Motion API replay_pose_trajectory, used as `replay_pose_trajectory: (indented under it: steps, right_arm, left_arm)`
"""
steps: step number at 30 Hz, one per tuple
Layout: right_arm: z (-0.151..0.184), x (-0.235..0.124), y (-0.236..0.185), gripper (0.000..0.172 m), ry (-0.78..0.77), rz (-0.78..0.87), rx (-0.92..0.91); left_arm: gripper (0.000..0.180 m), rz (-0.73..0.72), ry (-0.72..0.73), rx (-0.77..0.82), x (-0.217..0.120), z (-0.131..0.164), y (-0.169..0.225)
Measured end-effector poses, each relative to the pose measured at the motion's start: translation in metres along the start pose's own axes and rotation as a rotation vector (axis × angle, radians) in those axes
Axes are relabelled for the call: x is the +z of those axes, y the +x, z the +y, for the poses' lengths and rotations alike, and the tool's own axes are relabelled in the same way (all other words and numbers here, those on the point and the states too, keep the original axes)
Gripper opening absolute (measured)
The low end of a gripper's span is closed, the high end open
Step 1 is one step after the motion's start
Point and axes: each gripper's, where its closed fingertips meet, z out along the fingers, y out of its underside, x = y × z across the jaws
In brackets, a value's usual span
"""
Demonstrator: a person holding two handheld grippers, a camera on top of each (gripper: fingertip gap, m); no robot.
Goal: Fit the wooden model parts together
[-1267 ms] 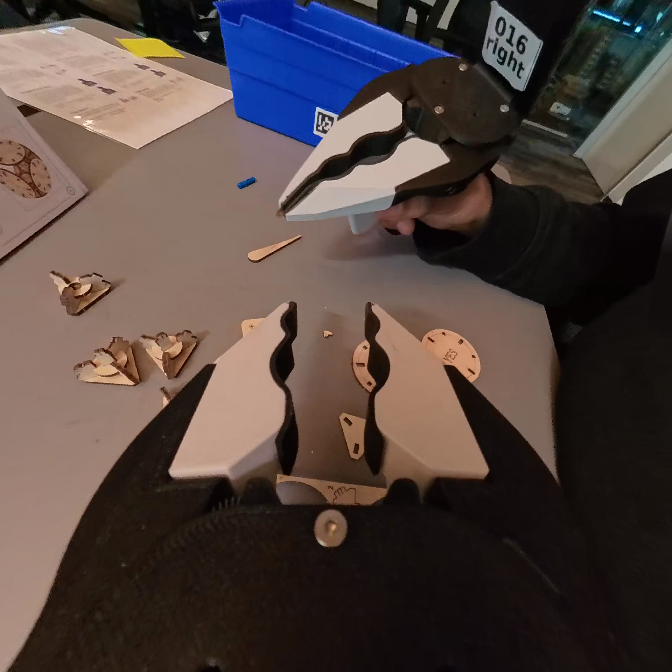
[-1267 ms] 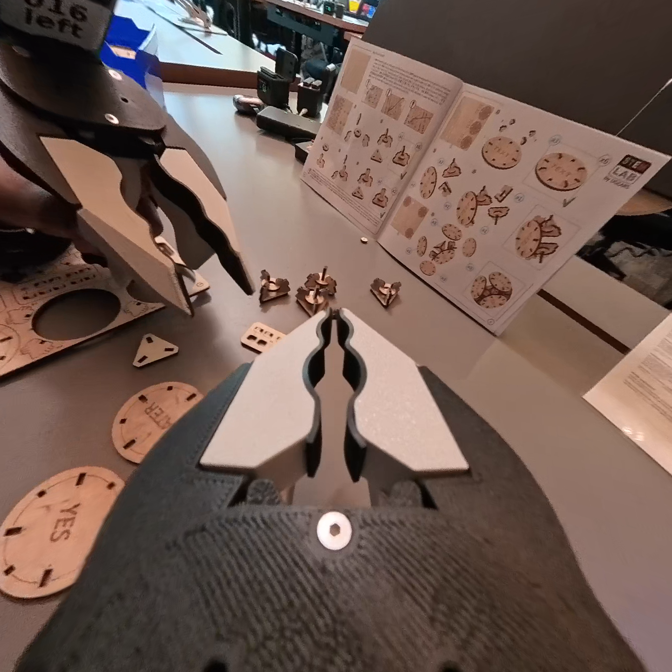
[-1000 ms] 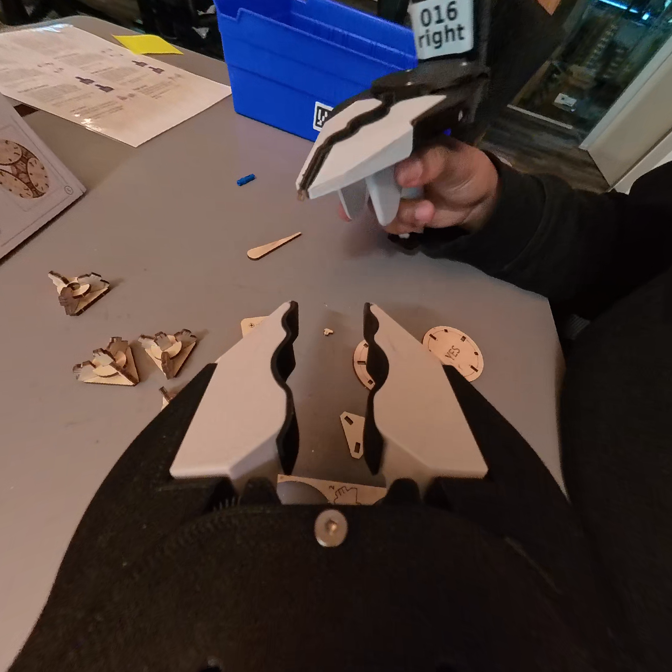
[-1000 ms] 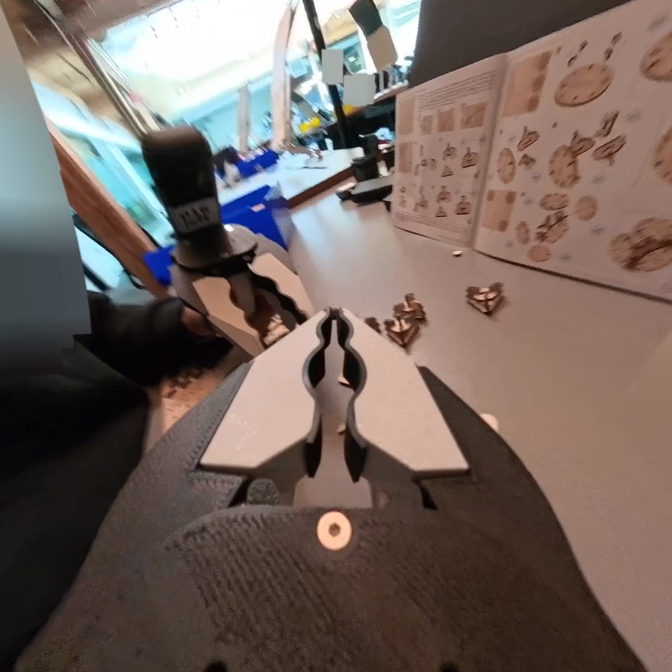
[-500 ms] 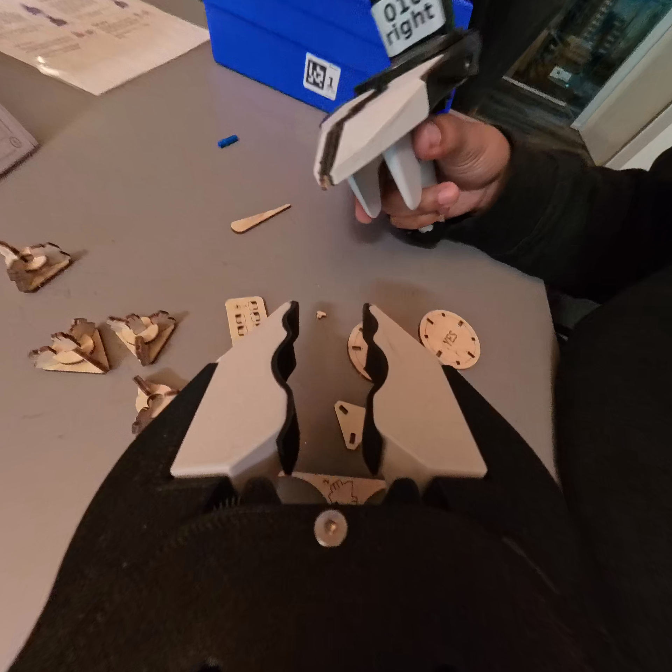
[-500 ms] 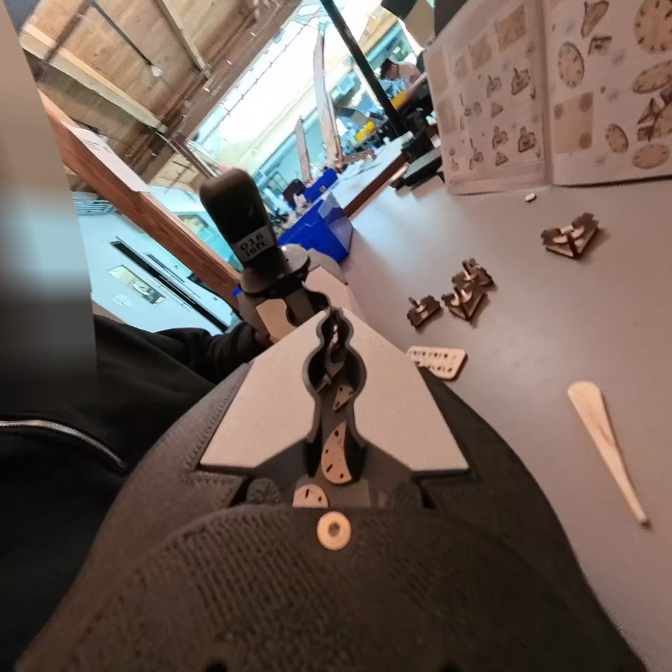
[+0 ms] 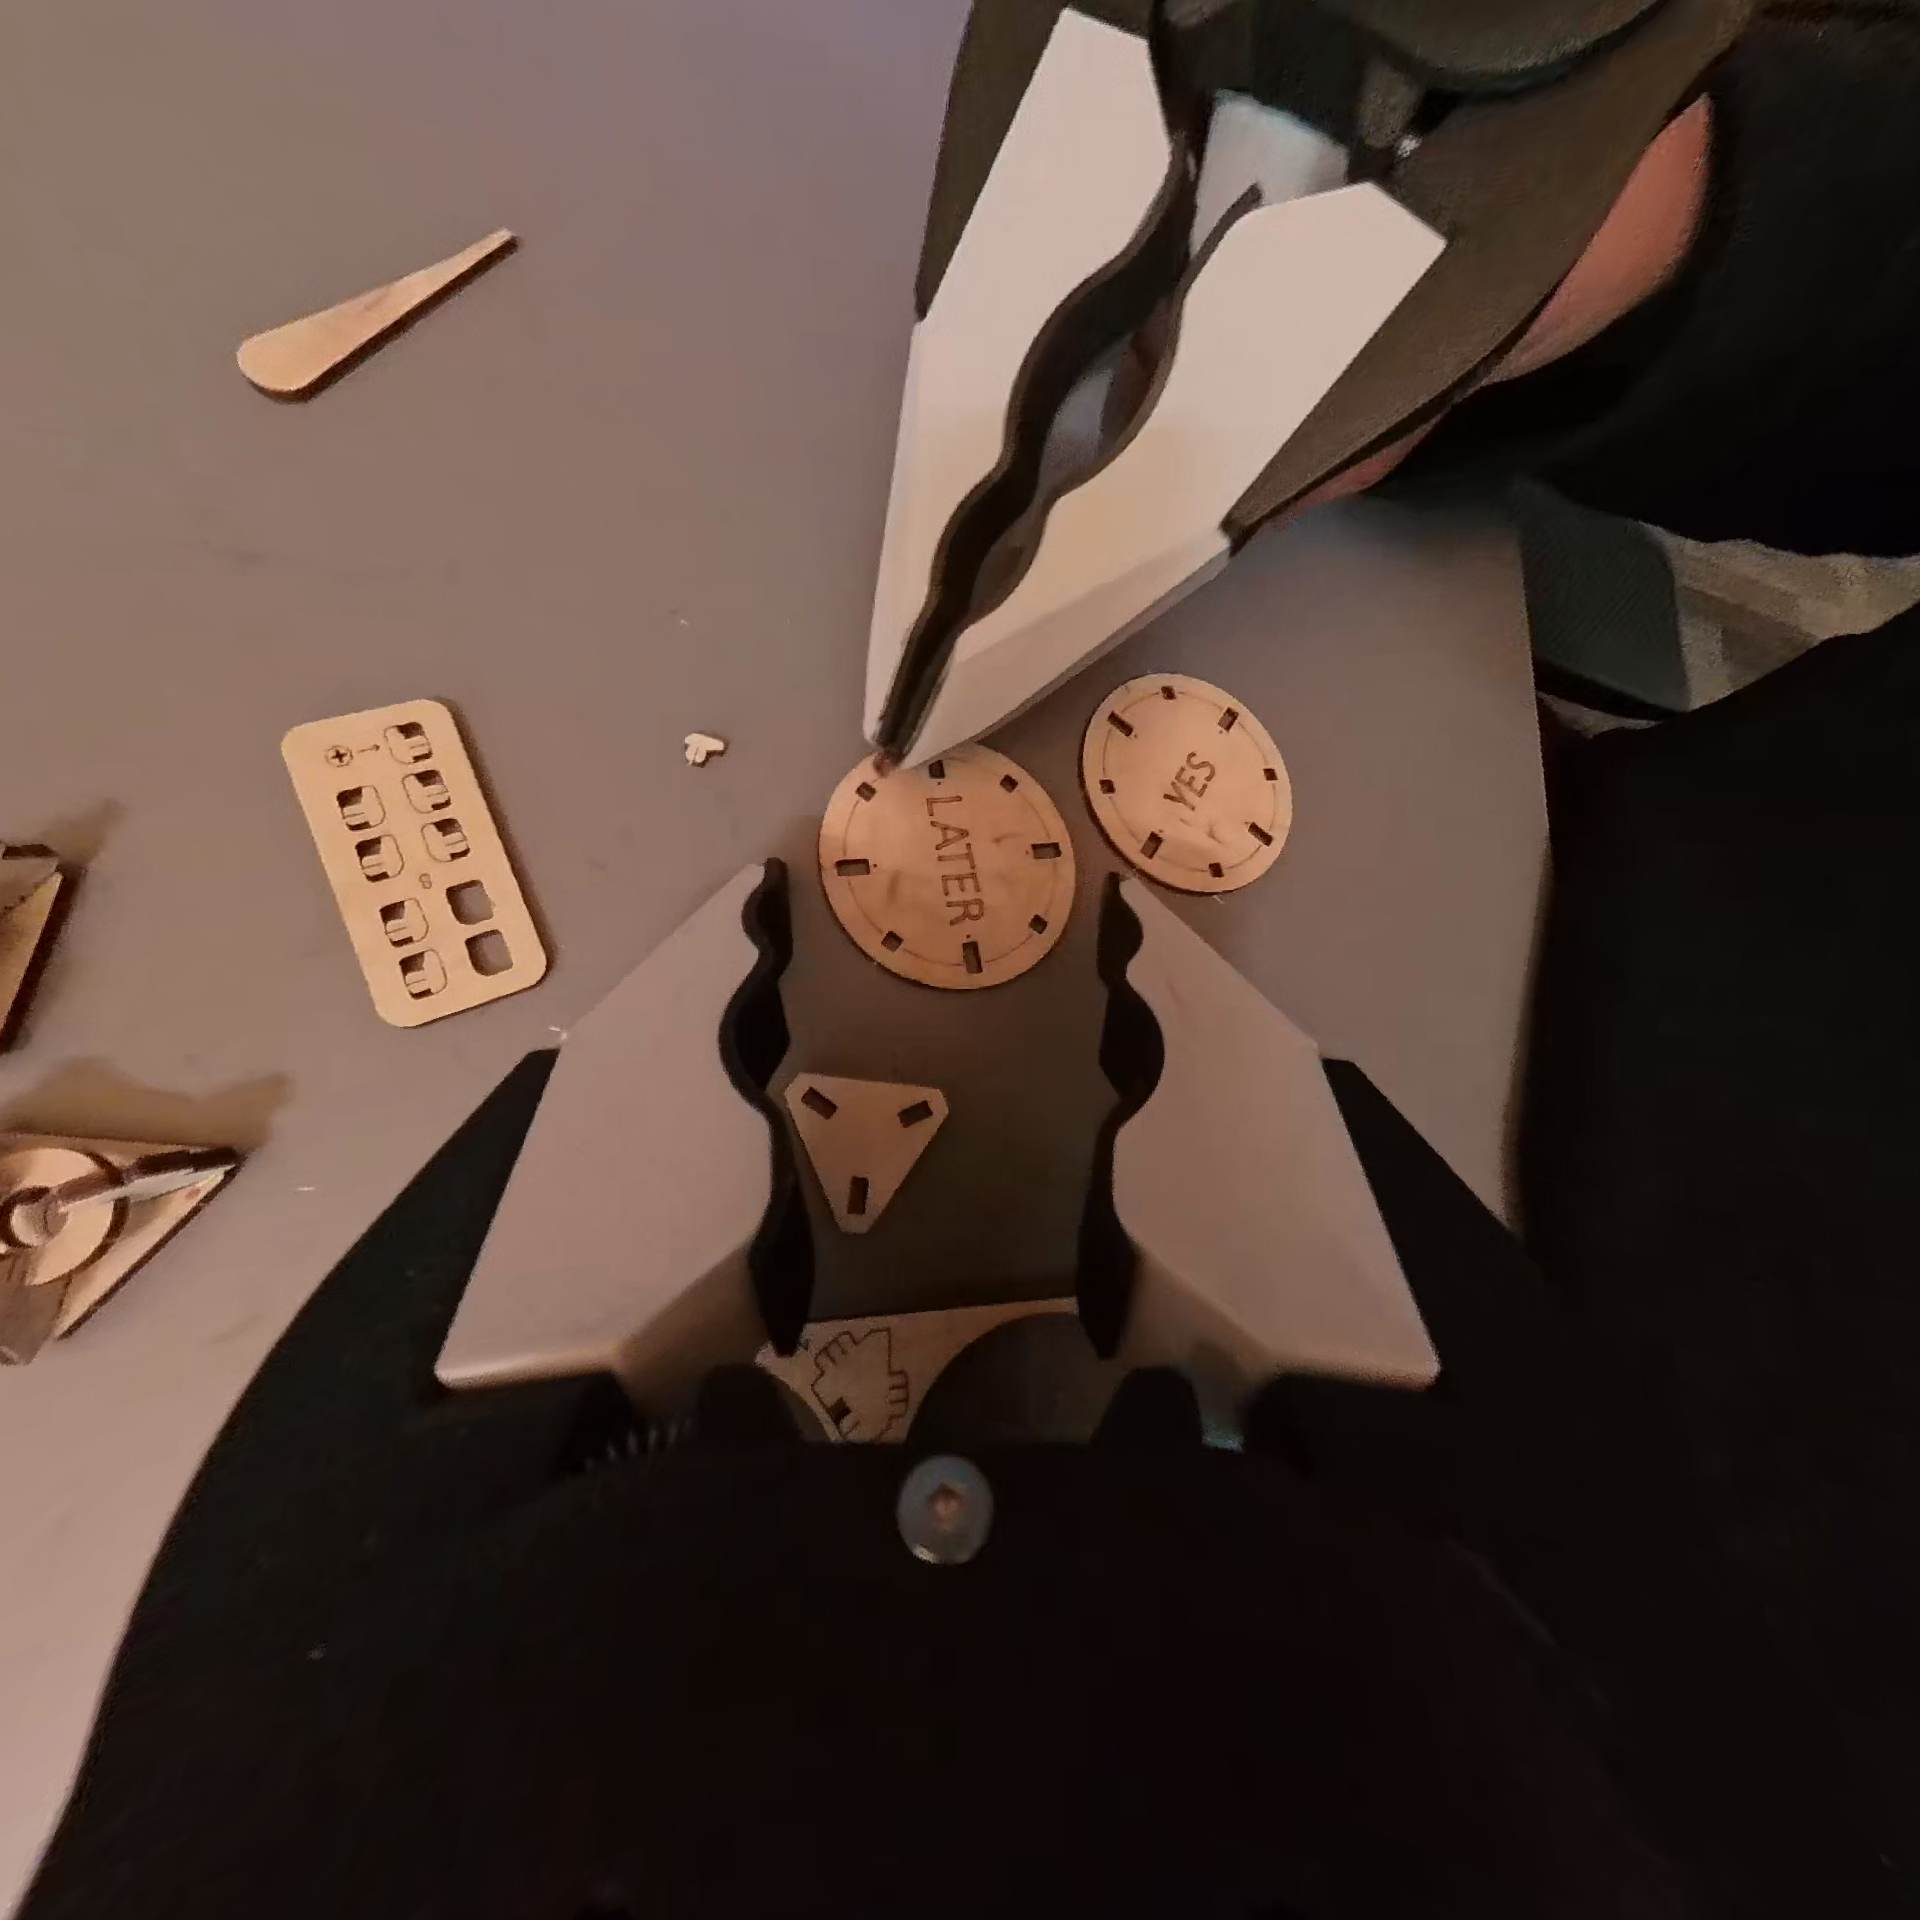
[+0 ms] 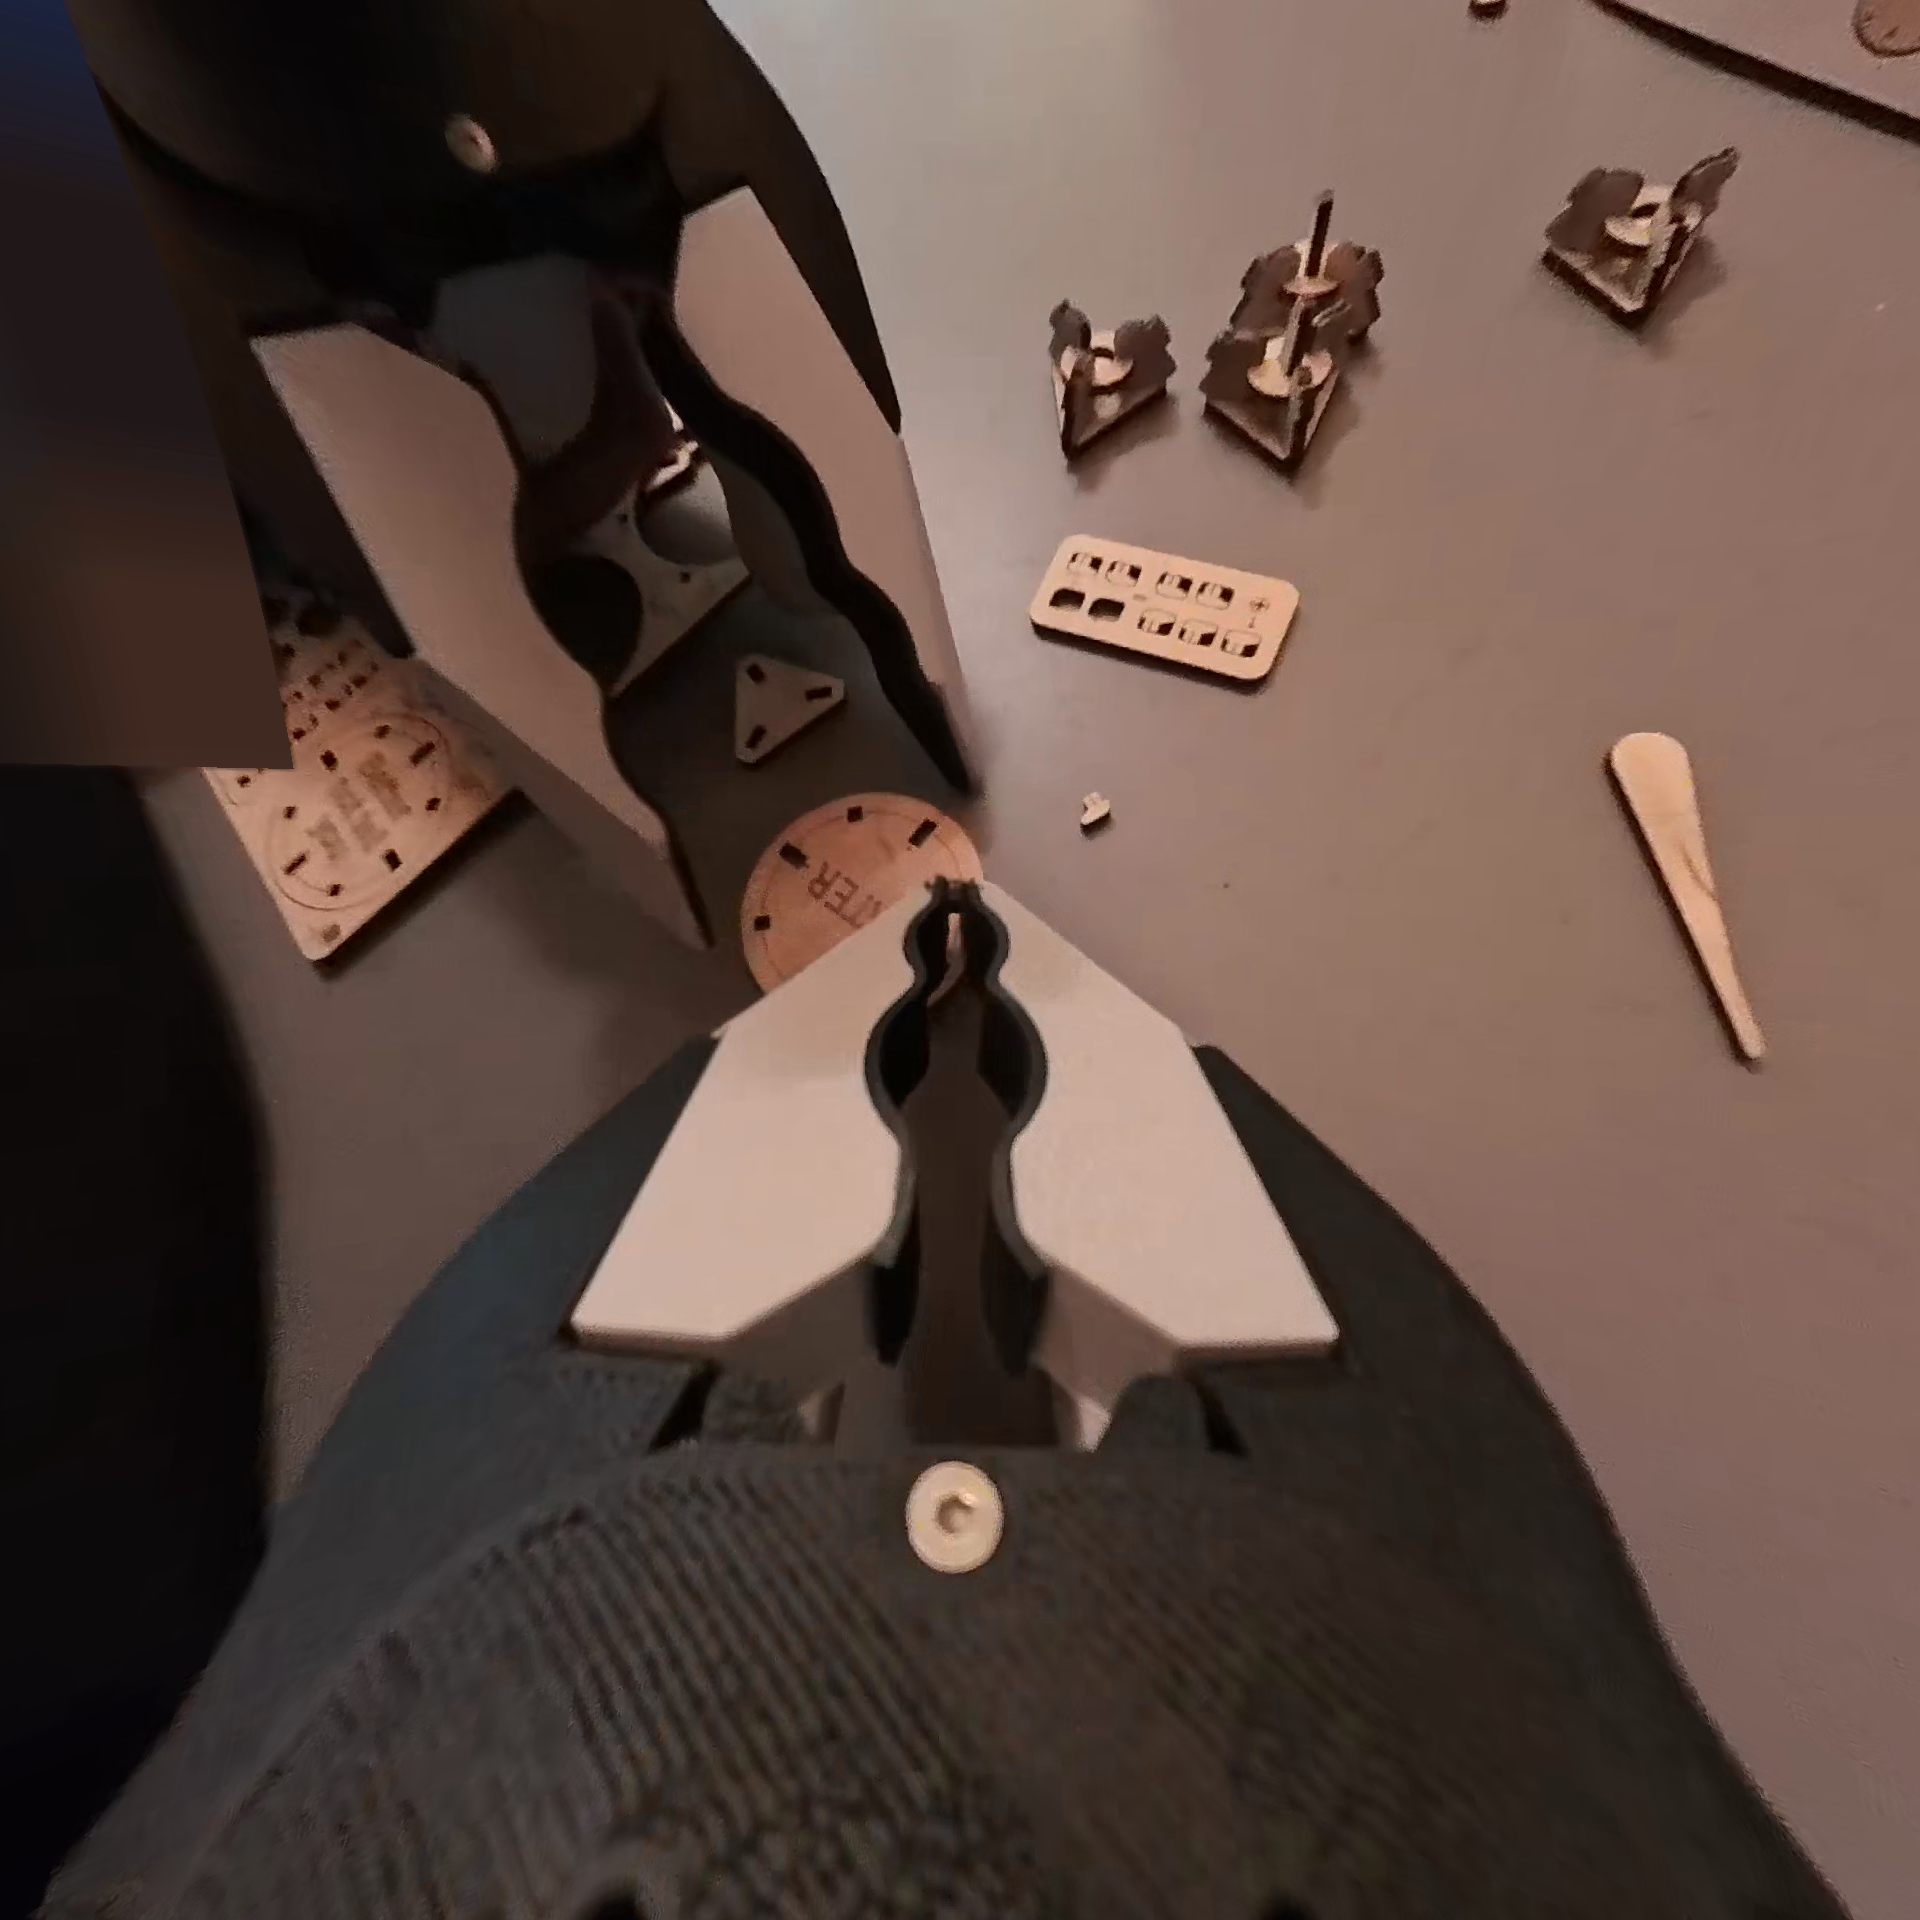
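The grey surface (image 7: 644, 499) carries everything, and I do not repeat the words engraved on some pieces. Under my left hand-held gripper (image 7: 940, 894) lies a flat plywood sheet (image 8: 353, 800) with cut-out shapes and engraved writing, partly hidden. My left hand-held gripper hangs with its fingers wide apart and nothing between the pads; below it lies a small triangular plywood plate with three slots (image 7: 864, 1143). My right hand-held gripper (image 7: 896, 740) has its fingers together, tips down at the far rim of a round plywood disc with edge slots and an engraved word (image 7: 945, 873); I cannot tell whether they pinch the rim. A second round plywood disc, also engraved (image 7: 1187, 784), lies just beside the first. To the left lies a rectangular plywood card with rows of small cut-outs and a few engraved marks (image 7: 414, 860). Farther off lies a tapered plywood stick (image 7: 364, 317), and several small assembled triangular plywood pieces (image 8: 1283, 343) stand near the card. A tiny plywood scrap (image 7: 704, 746) lies near the right tips.
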Motion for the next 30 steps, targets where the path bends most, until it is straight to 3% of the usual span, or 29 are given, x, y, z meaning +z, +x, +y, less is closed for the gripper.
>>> replay_pose_trajectory:
  steps: [9, 30]
  right_arm:
    - [0.0008, 0.0060, 0.0000, 0.000, -0.027, -0.024, -0.003]
    - [0.0014, 0.0072, 0.0002, 0.001, -0.108, 0.019, -0.099]
  left_arm:
    - [0.066, -0.015, -0.015, 0.055, 0.0033, 0.0009, 0.0049]
    - [0.058, -0.059, -0.023, 0.067, 0.0043, 0.0019, 0.0008]
